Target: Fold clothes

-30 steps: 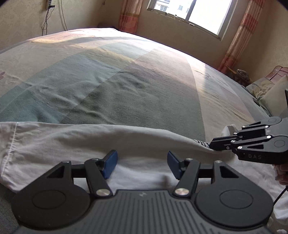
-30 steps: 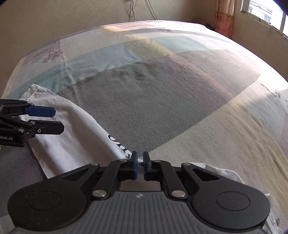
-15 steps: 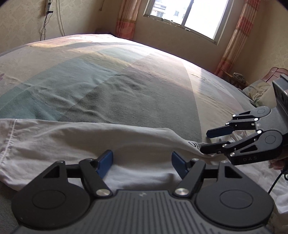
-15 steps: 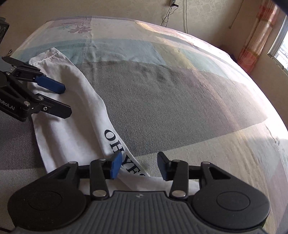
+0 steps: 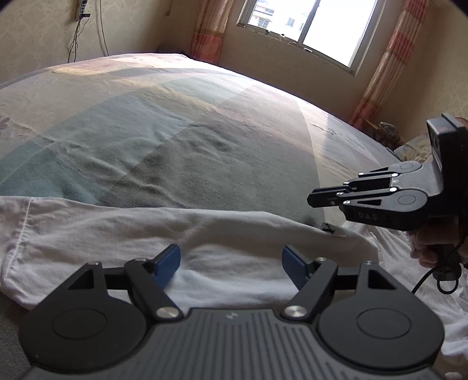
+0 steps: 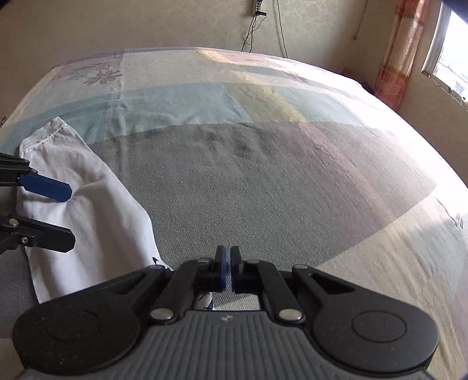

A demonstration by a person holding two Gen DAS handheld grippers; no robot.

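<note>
The white garment is lying in a long, rumpled band across the near edge of the bed, dark lettering showing at its right end. Over it, the left gripper is hovering with its blue-padded jaws spread wide, having just been opening further, the cloth below them and not pinched. To the right, the right gripper is standing above the lettered end, jaws pressed together and empty after just closing, a hand holding its grip. Beyond, the patchwork bedspread is stretching toward a sunlit window and striped curtains.
</note>
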